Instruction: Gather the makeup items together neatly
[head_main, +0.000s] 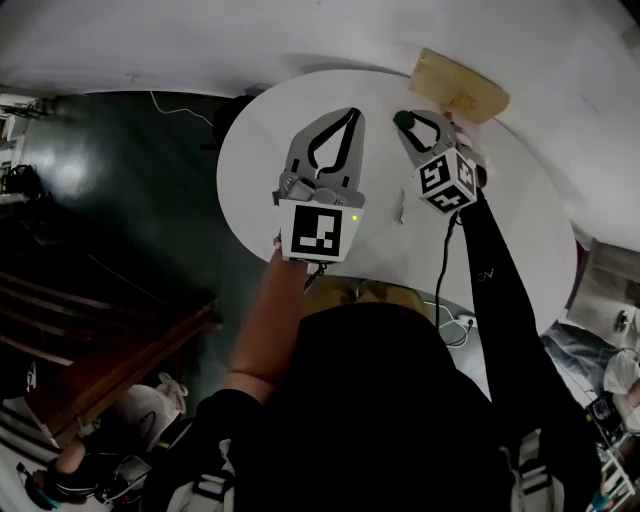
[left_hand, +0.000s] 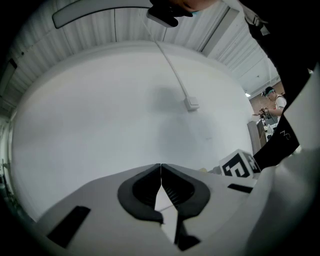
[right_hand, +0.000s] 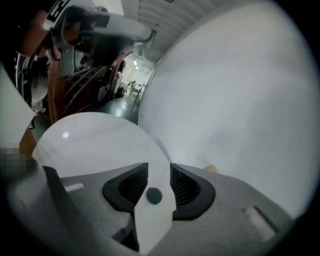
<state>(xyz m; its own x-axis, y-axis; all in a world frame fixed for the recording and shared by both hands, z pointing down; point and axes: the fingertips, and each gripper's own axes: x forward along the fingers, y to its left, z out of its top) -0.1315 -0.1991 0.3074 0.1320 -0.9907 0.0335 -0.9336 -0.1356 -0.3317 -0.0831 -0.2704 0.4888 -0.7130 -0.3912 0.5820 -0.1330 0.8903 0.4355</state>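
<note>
Green and round, the piece (head_main: 404, 120) sat on the white surface (head_main: 255, 170) right at the tips of the right gripper (right_hand: 159, 166), and the coming move turned on that one relation. Seen along that gripper, the jaws stood apart and the piece lay low in the gap between them, nearer one pad than the other. Neither pad pressed on it, so the right gripper clamped nothing.

From both the head view and the right gripper view the piece showed only as a small dark disc. No long axis could be read, and whether it was a cap, a pot or a stick on end I could not tell.

The left gripper (left_hand: 160, 166) hung to the right gripper's left with its tips about level with the right one's. Its jaws were together on nothing, over bare surface. It lay well farther from the piece, so the right gripper looked like the one to act.

Just beyond the right gripper, at the surface's far rim, lay a flat tan item (head_main: 462, 86), perhaps a pouch or case. The piece was already near it. Being round, the piece would probably roll if a pad nudged it off-centre, so a square approach seemed wise.
</note>
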